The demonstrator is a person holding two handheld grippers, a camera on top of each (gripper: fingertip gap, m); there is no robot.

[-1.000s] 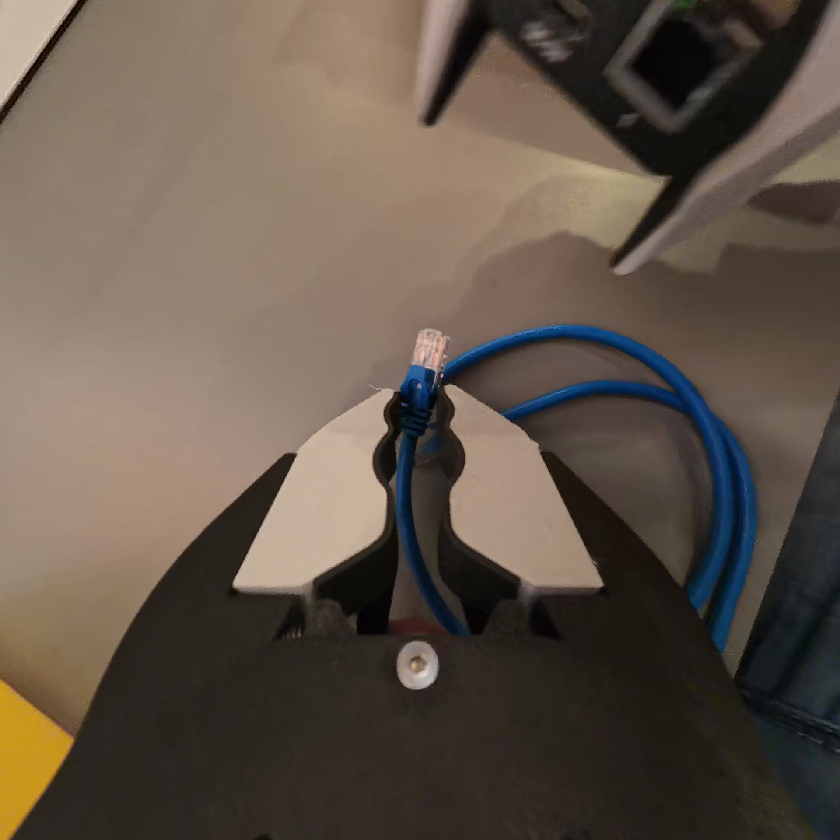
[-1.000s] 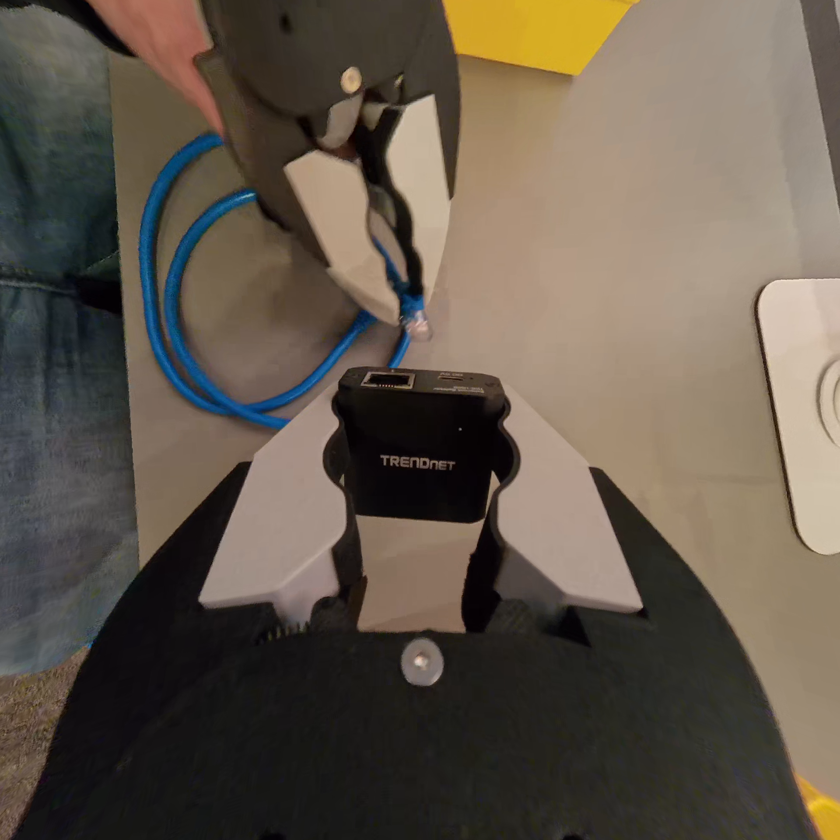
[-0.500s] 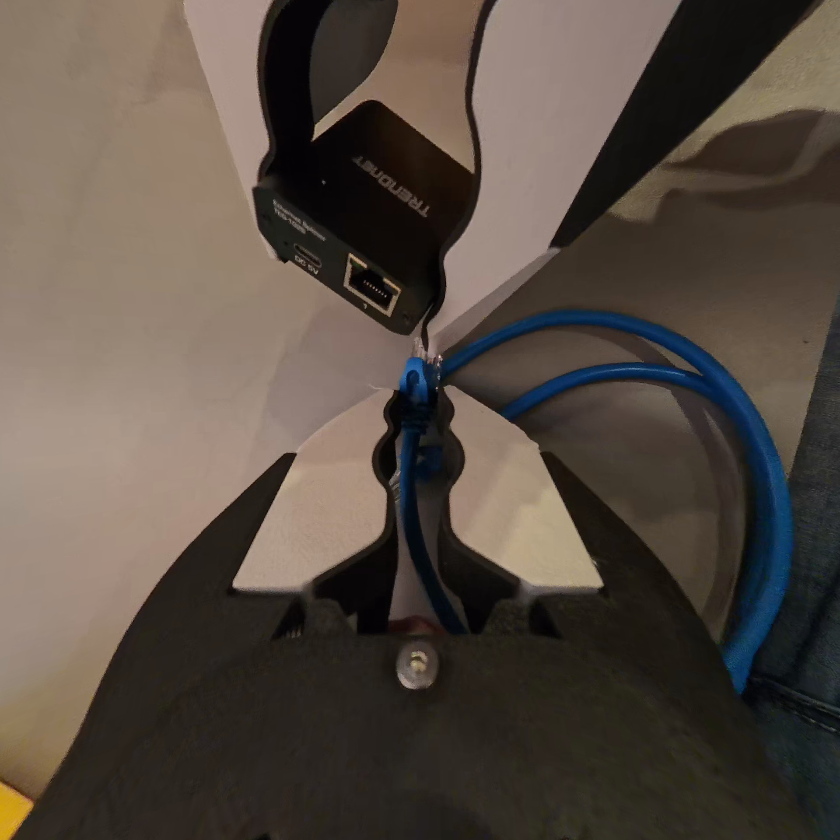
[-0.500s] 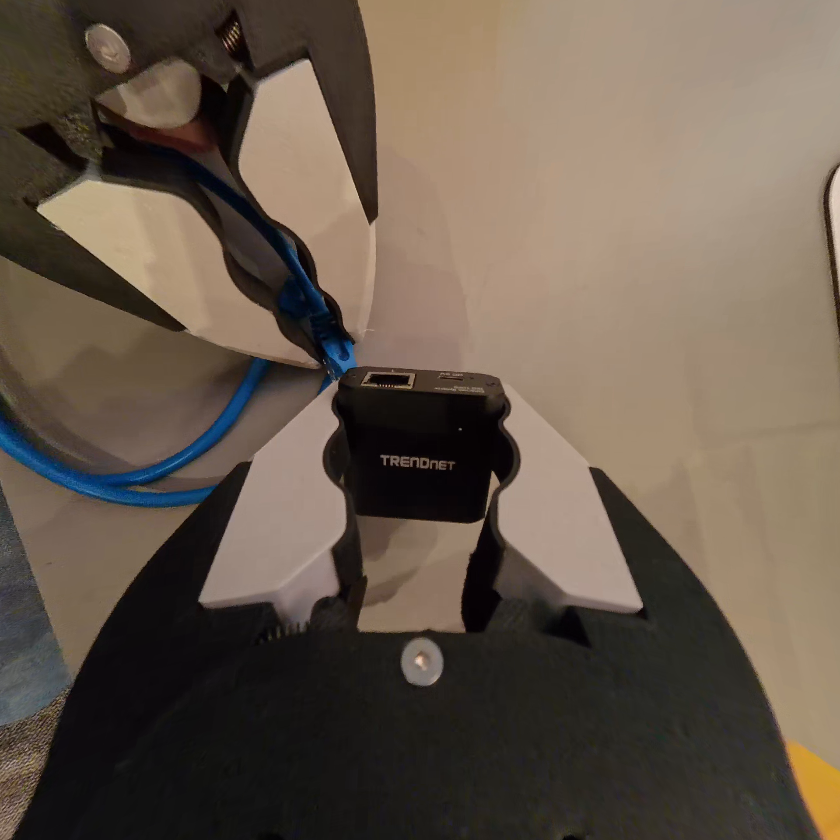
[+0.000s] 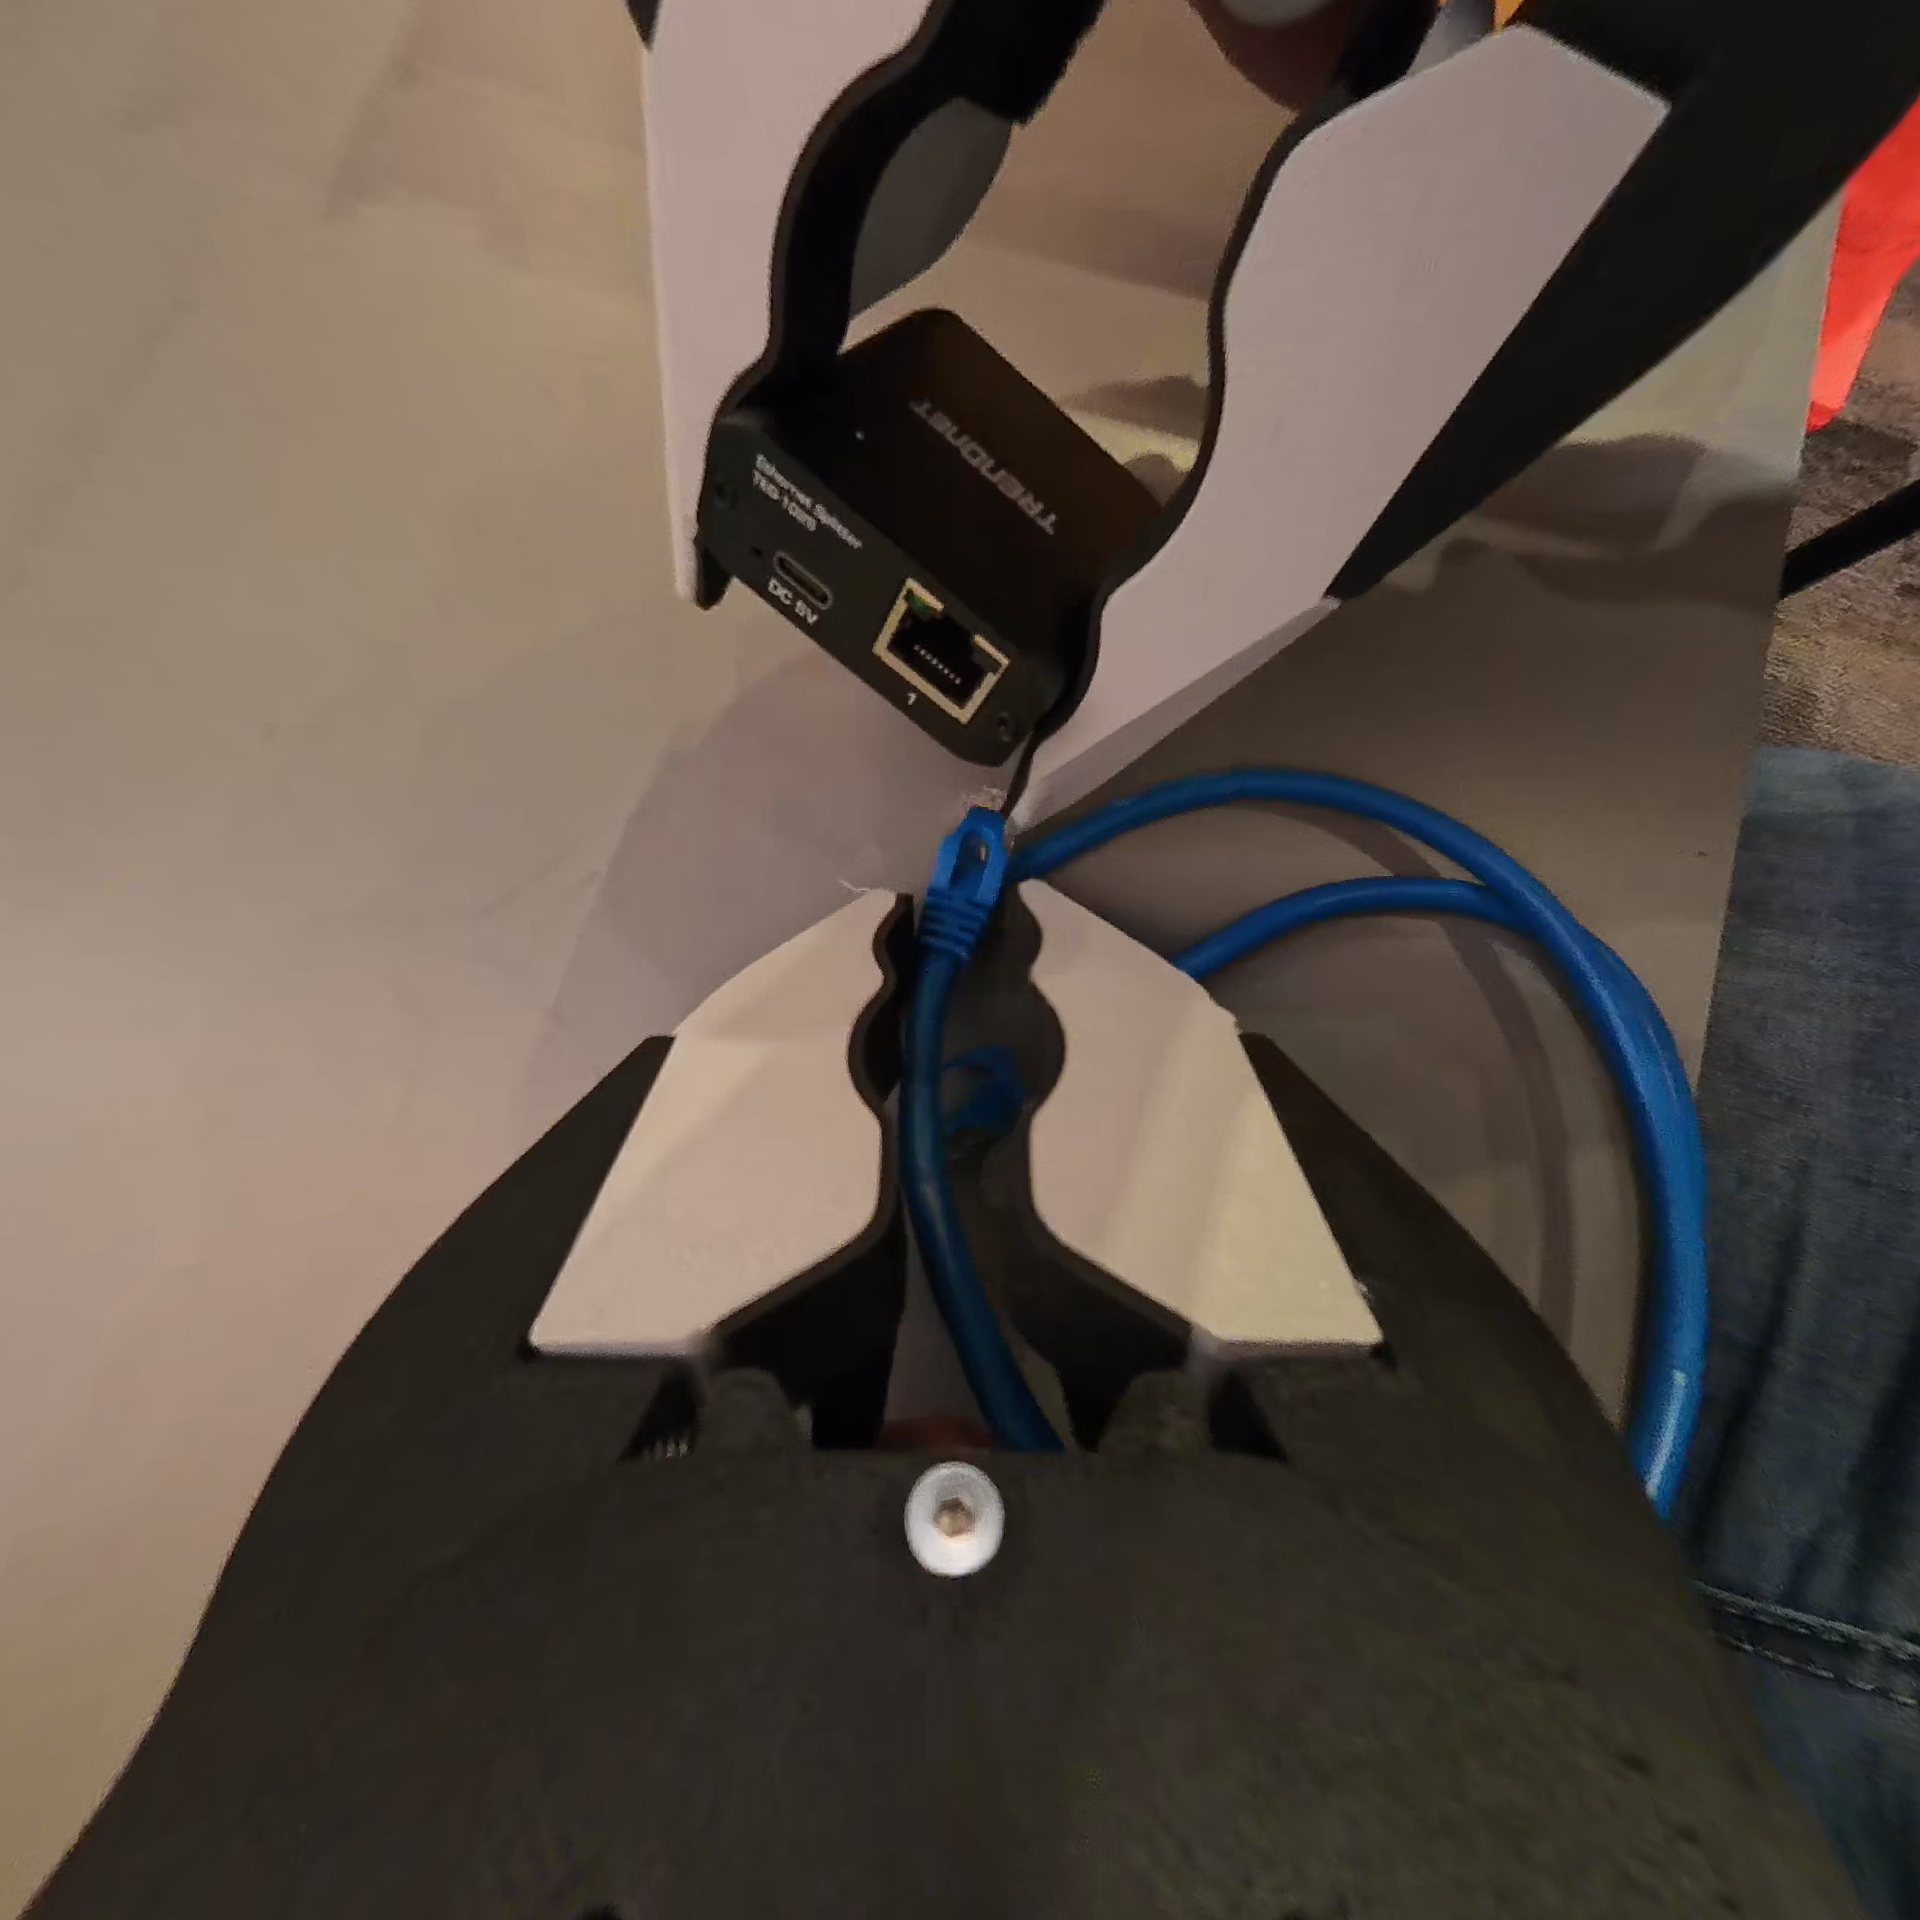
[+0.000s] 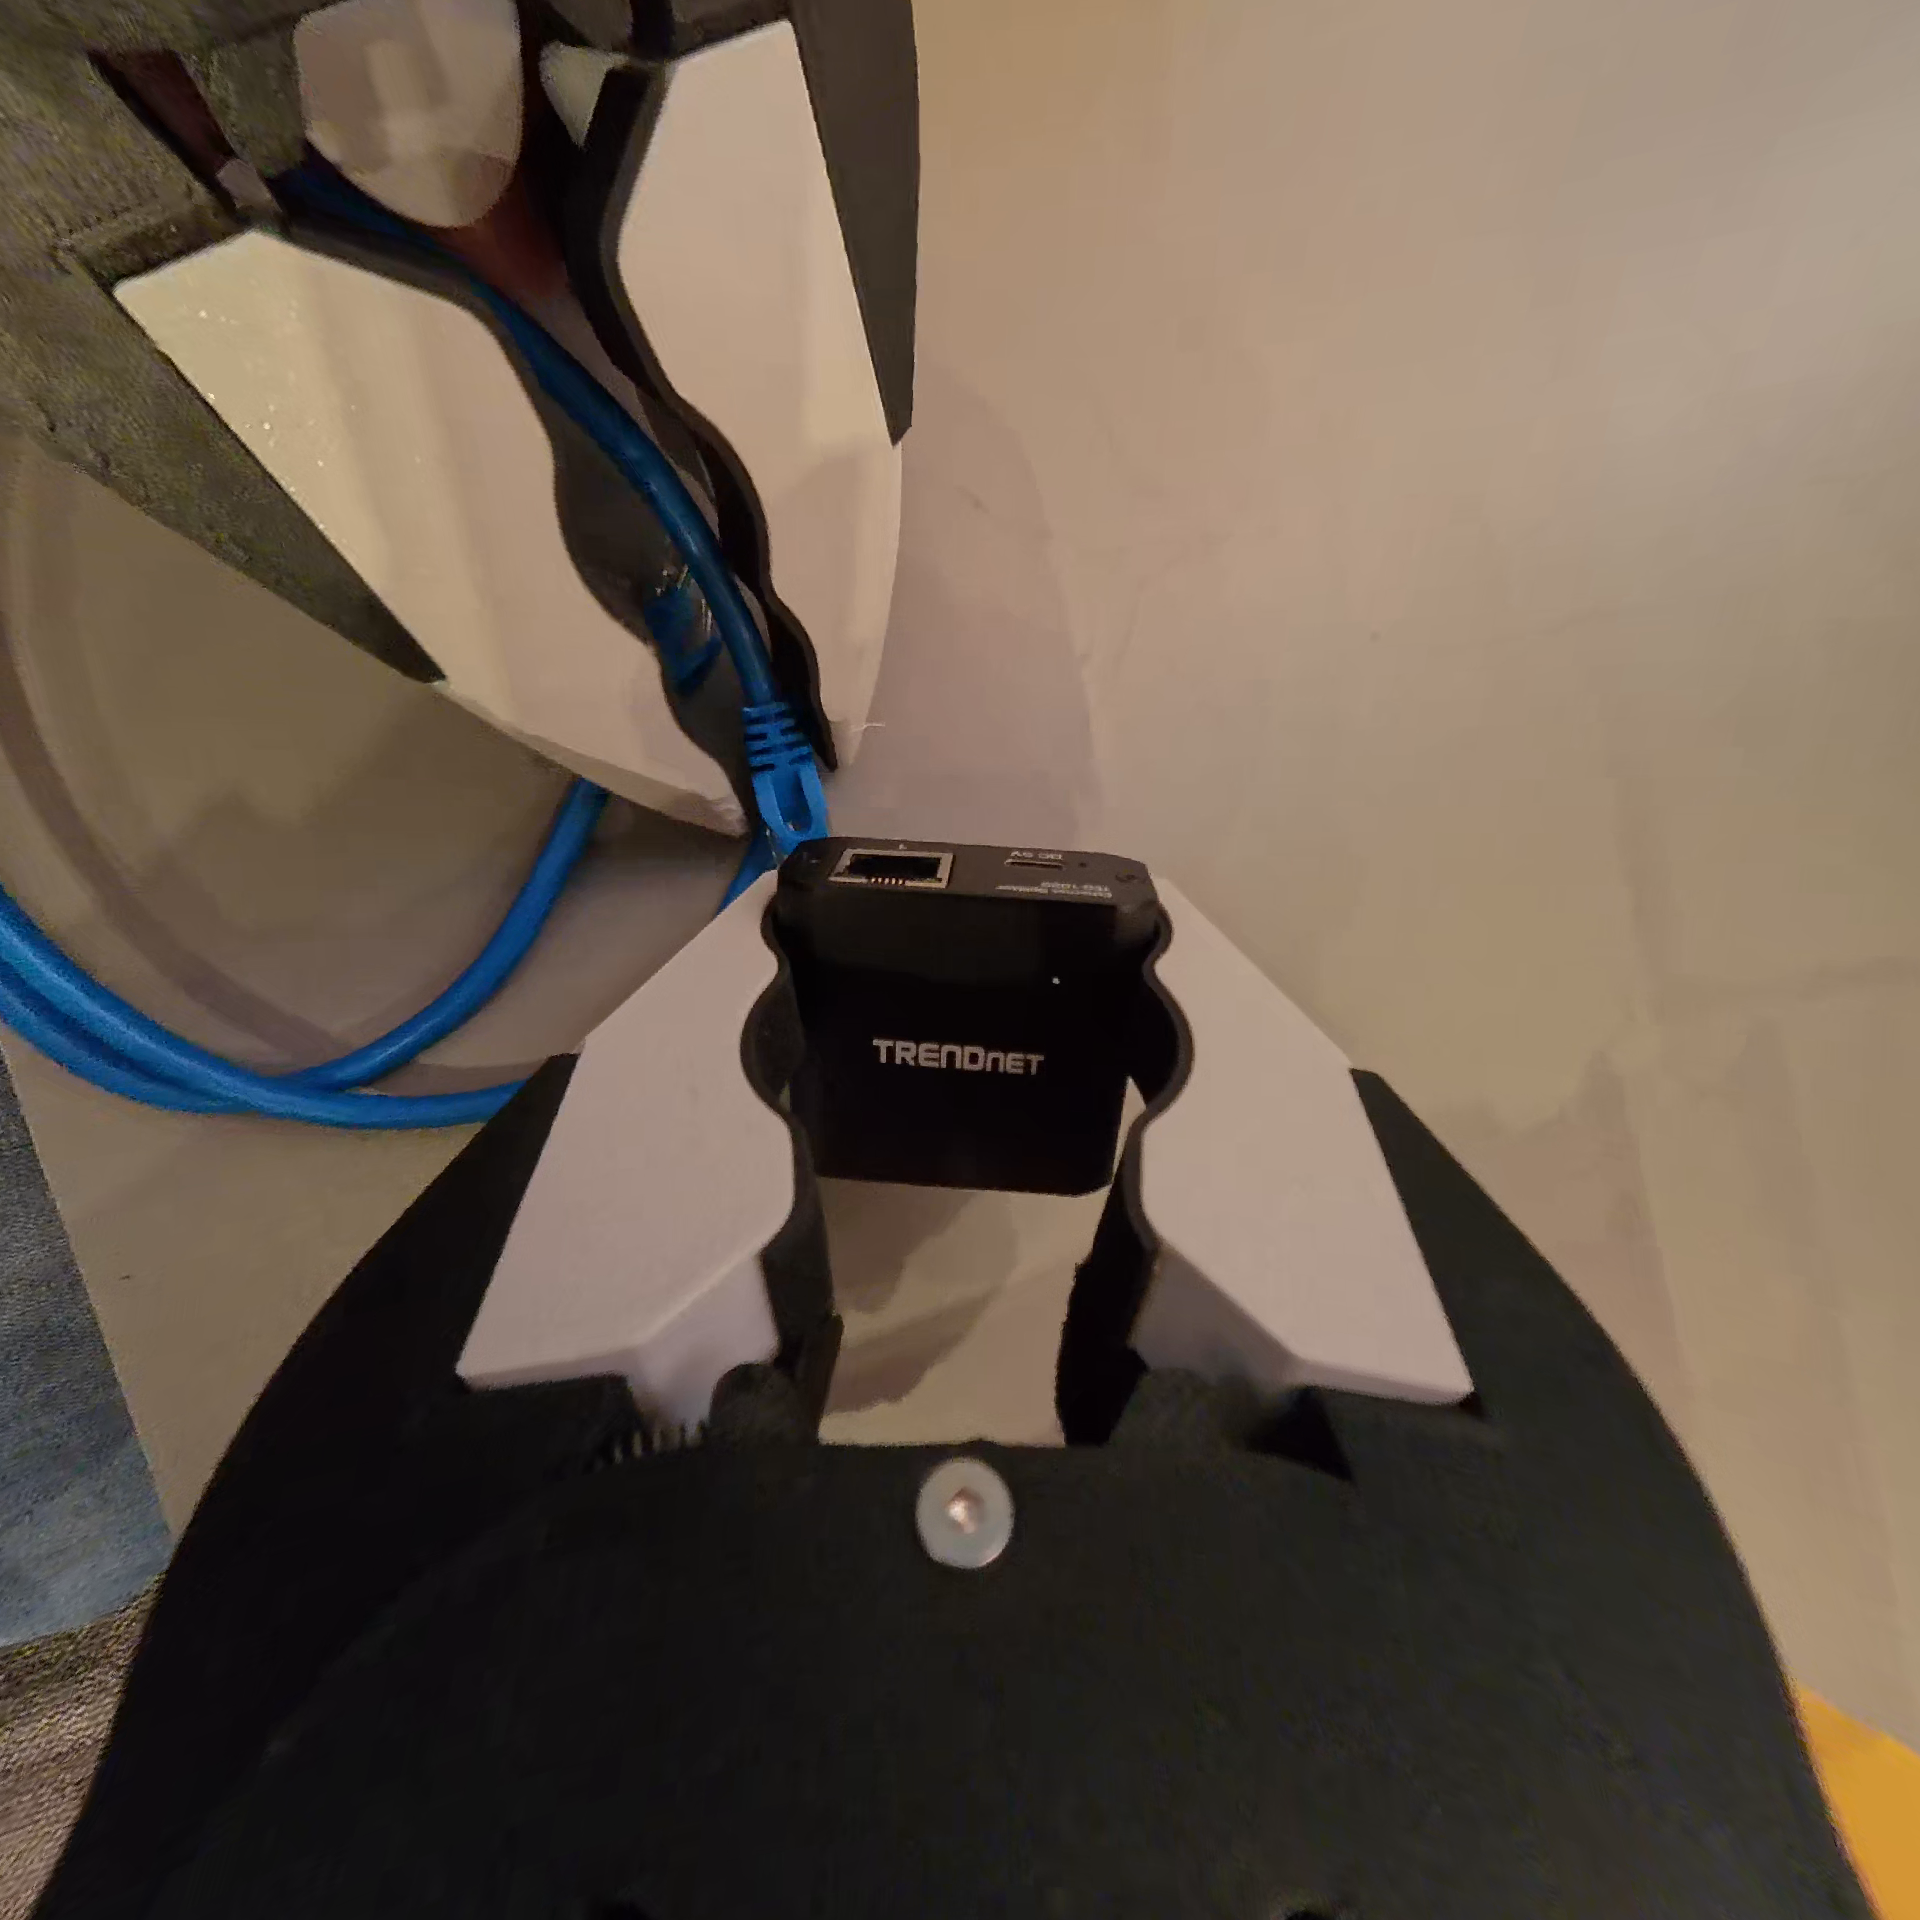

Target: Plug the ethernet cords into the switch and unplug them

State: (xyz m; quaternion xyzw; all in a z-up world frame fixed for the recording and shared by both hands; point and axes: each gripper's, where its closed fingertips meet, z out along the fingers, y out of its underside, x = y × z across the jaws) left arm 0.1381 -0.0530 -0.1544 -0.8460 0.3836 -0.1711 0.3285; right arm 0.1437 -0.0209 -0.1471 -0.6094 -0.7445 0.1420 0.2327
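My left gripper [image 5: 961,899] is shut on the blue ethernet cord [image 5: 961,883] just behind its plug. It also shows in the right wrist view [image 6: 790,769]. My right gripper [image 6: 961,914] is shut on the small black switch [image 6: 966,1039] and holds it above the table. In the left wrist view the switch [image 5: 935,520] faces me with its empty port [image 5: 940,665]. The plug tip sits below and beside the port's corner, hidden by the switch body and the right gripper's finger. In the right wrist view the port [image 6: 891,865] is empty and the cord's boot [image 6: 784,774] lies just to its left.
The cord's slack [image 5: 1621,1091] loops on the grey table [image 5: 260,623] to the right, near a person's blue jeans [image 5: 1829,1143]. A yellow object [image 6: 1860,1787] sits at the right wrist view's lower right corner.
Both grippers have closed the gap from far apart to nearly touching. The plug tip, clear a second ago, is now tucked under the switch's corner beside the port.
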